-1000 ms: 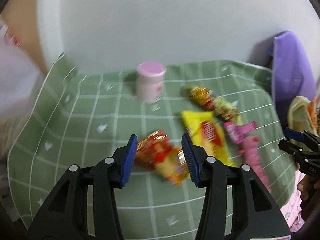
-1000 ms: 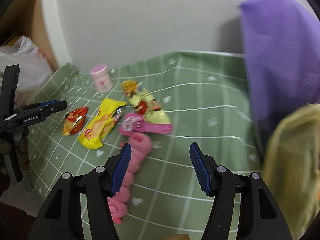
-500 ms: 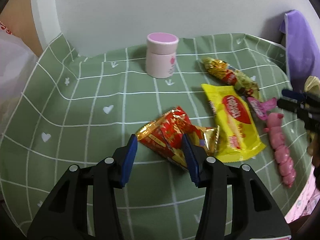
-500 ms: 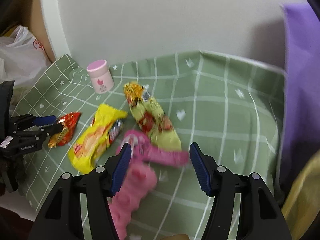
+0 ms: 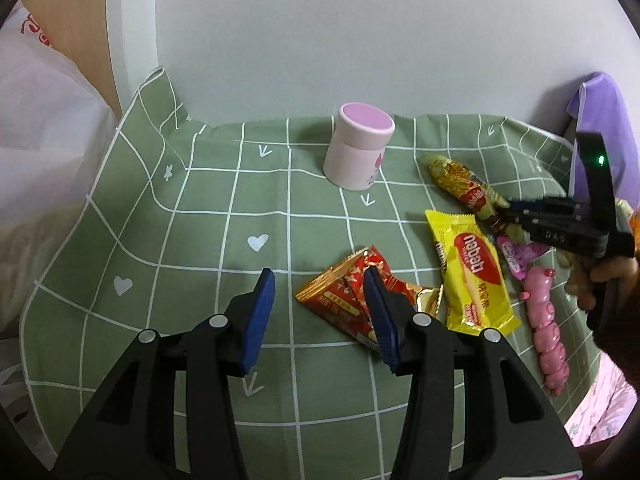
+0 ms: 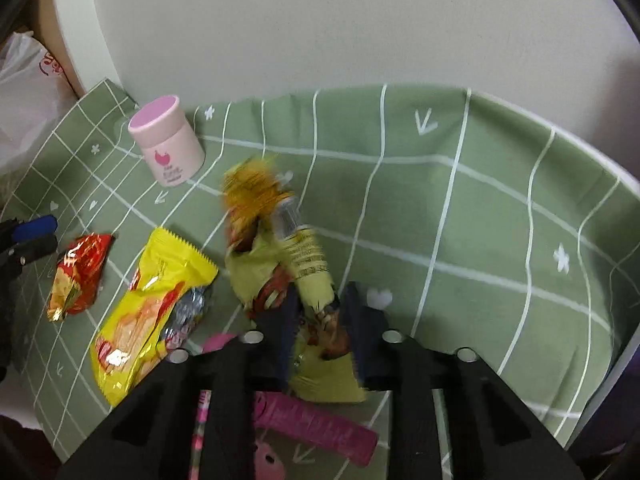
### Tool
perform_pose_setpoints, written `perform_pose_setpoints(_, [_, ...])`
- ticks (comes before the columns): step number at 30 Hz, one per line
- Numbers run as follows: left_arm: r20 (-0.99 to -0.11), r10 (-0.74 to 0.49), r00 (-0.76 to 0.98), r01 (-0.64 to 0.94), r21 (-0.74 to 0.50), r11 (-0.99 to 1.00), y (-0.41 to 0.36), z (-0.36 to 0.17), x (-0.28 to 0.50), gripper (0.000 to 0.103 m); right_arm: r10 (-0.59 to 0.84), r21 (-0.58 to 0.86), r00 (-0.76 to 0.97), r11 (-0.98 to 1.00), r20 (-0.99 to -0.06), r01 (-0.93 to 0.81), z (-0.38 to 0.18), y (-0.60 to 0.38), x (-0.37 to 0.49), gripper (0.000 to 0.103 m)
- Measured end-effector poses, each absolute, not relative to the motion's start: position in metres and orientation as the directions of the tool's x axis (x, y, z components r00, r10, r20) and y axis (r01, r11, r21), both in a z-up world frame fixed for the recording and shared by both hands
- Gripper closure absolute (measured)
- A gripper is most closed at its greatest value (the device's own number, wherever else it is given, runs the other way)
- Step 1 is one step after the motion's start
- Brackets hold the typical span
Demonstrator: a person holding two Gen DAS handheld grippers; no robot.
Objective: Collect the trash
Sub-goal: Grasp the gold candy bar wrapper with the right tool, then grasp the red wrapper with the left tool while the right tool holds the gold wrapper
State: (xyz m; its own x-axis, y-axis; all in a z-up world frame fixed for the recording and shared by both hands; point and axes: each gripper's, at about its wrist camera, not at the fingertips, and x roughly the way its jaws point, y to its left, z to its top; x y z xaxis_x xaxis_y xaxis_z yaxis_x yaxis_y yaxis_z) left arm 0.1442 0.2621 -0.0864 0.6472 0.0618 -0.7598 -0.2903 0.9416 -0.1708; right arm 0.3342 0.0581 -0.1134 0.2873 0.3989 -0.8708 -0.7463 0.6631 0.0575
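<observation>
Several pieces of trash lie on a green checked cloth [image 5: 224, 232] that covers the bench, with a pale wall behind it. From the left wrist view, a red and gold wrapper [image 5: 352, 300] sits crumpled near the middle, a yellow snack packet [image 5: 472, 276] just to its right, and a long gold and green wrapper [image 5: 464, 188] beyond that, toward the back. A pink wrapper [image 5: 516, 256] and a pink segmented toy-like strip [image 5: 546, 332] lie along the right edge of the cloth, and a small pink jar with a lid [image 5: 360, 148] stands upright near the wall. The left gripper [image 5: 320, 316] hangs over the cloth with its fingers released and apart; its right finger overlaps the red and gold wrapper in the view, but nothing sits between the two pads. The right gripper [image 6: 318, 332] is closing its fingers on the near end of the gold and green wrapper [image 6: 280, 264] (that picture is blurred, so the exact contact is hard to judge), and the wrapper plainly runs between the pads. A person's hand [image 5: 600, 280] holds that gripper at the right edge. A white plastic bag [image 5: 44, 136] bulges at the left, and purple fabric [image 5: 600, 128] hangs at the right.
</observation>
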Motion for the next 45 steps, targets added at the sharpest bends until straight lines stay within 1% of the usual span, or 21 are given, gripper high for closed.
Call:
perform_pose_setpoints(1, [-0.756,0.055,0.652,-0.291,-0.183,0.939,0.263,-0.085,0.144,0.059,0.401,0.06,0.286,0.662,-0.871,-0.747,-0.113,0.055,0.331,0.085])
perform_pose_setpoints(3, [-0.751,0.047,0.659,-0.29,-0.196,0.937,0.265,-0.083,0.145,0.059,0.392,0.041,0.3,0.663,-0.87,-0.748,-0.11,0.049,0.323,0.086])
perform_pose_setpoints(5, [-0.744,0.044,0.667,-0.288,-0.203,0.936,0.265,-0.081,0.145,0.059,0.41,0.061,0.304,0.673,-0.86,-0.737,-0.102,0.04,0.317,0.087])
perform_pose_setpoints(12, [-0.738,-0.006,0.675,-0.284,-0.268,0.921,0.261,-0.086,0.145,0.057,0.436,0.098,0.389,0.758,-0.811,-0.645,-0.068,-0.009,0.301,0.087])
perform_pose_setpoints(16, [-0.745,-0.012,0.667,-0.286,-0.271,0.919,0.256,-0.088,0.147,0.054,0.421,0.111,0.43,0.805,-0.799,-0.583,-0.057,-0.042,0.288,0.087])
perform_pose_setpoints(19, [-0.762,0.002,0.648,-0.302,-0.254,0.919,0.251,-0.092,0.151,0.054,0.405,0.115,0.442,0.827,-0.8,-0.55,-0.057,-0.06,0.276,0.087])
perform_pose_setpoints(21, [-0.779,0.038,0.627,-0.332,-0.223,0.916,0.249,-0.096,0.154,0.054,0.392,0.115,0.447,0.841,-0.804,-0.529,-0.059,-0.072,0.268,0.087])
perform_pose_setpoints(23, [-0.786,0.051,0.617,-0.352,-0.217,0.911,0.249,-0.1,0.155,0.054,0.374,0.119,0.45,0.858,-0.811,-0.499,-0.063,-0.083,0.26,0.087])
perform_pose_setpoints(25, [-0.786,0.056,0.616,-0.355,-0.214,0.91,0.246,-0.1,0.153,0.05,0.36,0.123,0.449,0.871,-0.818,-0.475,-0.067,-0.093,0.255,0.087])
perform_pose_setpoints(27, [-0.79,0.051,0.611,-0.347,-0.21,0.914,0.242,-0.102,0.151,0.047,0.352,0.131,0.441,0.88,-0.826,-0.456,-0.072,-0.099,0.251,0.087])
perform_pose_setpoints(32, [-0.809,0.039,0.587,-0.346,-0.207,0.915,0.235,-0.107,0.153,0.047,0.354,0.153,0.424,0.886,-0.834,-0.439,-0.081,-0.107,0.24,0.087])
perform_pose_setpoints(35, [-0.819,0.021,0.574,-0.366,-0.234,0.901,0.236,-0.109,0.157,0.048,0.361,0.159,0.421,0.882,-0.832,-0.443,-0.081,-0.107,0.235,0.087])
perform_pose_setpoints(37, [-0.824,0.016,0.566,-0.381,-0.244,0.892,0.238,-0.111,0.16,0.055,0.363,0.156,0.418,0.879,-0.833,-0.451,-0.081,-0.105,0.23,0.087])
perform_pose_setpoints(39, [-0.827,0.002,0.562,-0.39,-0.263,0.882,0.241,-0.112,0.162,0.067,0.365,0.154,0.417,0.875,-0.832,-0.46,-0.08,-0.103,0.226,0.087])
perform_pose_setpoints(40, [-0.826,-0.004,0.563,-0.39,-0.27,0.88,0.241,-0.112,0.163,0.07,0.368,0.154,0.415,0.872,-0.832,-0.464,-0.08,-0.102,0.224,0.087])
perform_pose_setpoints(42, [-0.82,-0.016,0.572,-0.382,-0.283,0.88,0.24,-0.111,0.163,0.082,0.368,0.153,0.412,0.87,-0.833,-0.469,-0.081,-0.102,0.221,0.087])
perform_pose_setpoints(45, [-0.808,-0.025,0.589,-0.361,-0.29,0.886,0.235,-0.107,0.162,0.087,0.367,0.153,0.409,0.87,-0.835,-0.469,-0.082,-0.103,0.219,0.087])
